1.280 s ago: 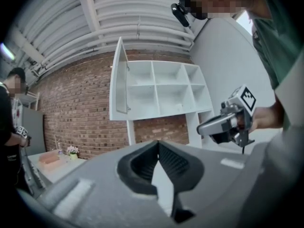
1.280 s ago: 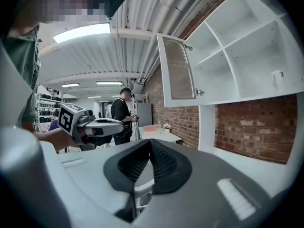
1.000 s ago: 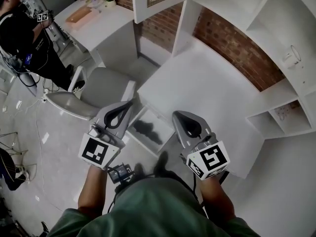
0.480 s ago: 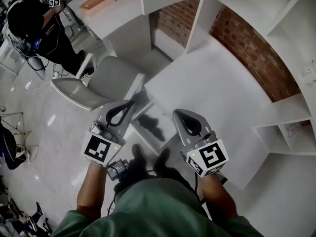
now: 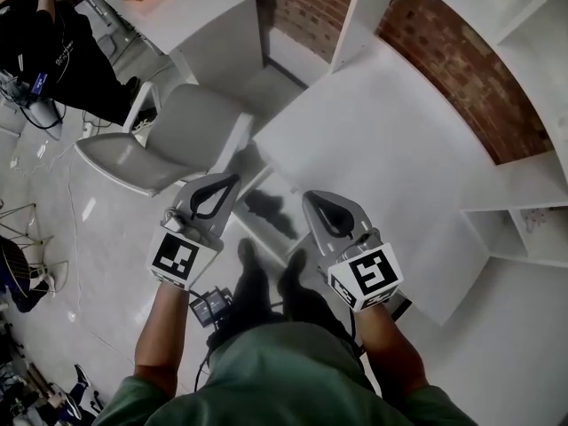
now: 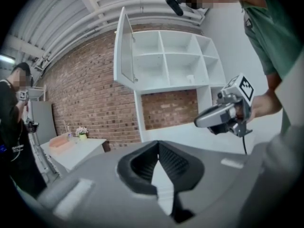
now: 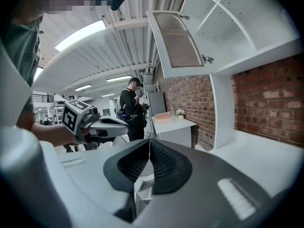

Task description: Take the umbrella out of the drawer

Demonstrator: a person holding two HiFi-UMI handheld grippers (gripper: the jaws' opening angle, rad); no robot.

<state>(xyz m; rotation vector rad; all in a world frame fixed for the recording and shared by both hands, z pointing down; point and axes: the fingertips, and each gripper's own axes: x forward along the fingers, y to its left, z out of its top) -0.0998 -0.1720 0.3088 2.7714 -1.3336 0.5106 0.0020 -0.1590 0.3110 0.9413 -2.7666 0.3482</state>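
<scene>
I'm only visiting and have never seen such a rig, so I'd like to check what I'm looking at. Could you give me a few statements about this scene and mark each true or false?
1. The left gripper and the right gripper both have their jaws together, with nothing between them. True.
2. The right gripper is holding the umbrella. False: a dark shape, apparently the umbrella, lies in the drawer.
3. The drawer is already open. True.
4. The chair beside the desk is bright red. False: it is pale grey.
5. A second person in dark clothes stands in the background. True.
</scene>
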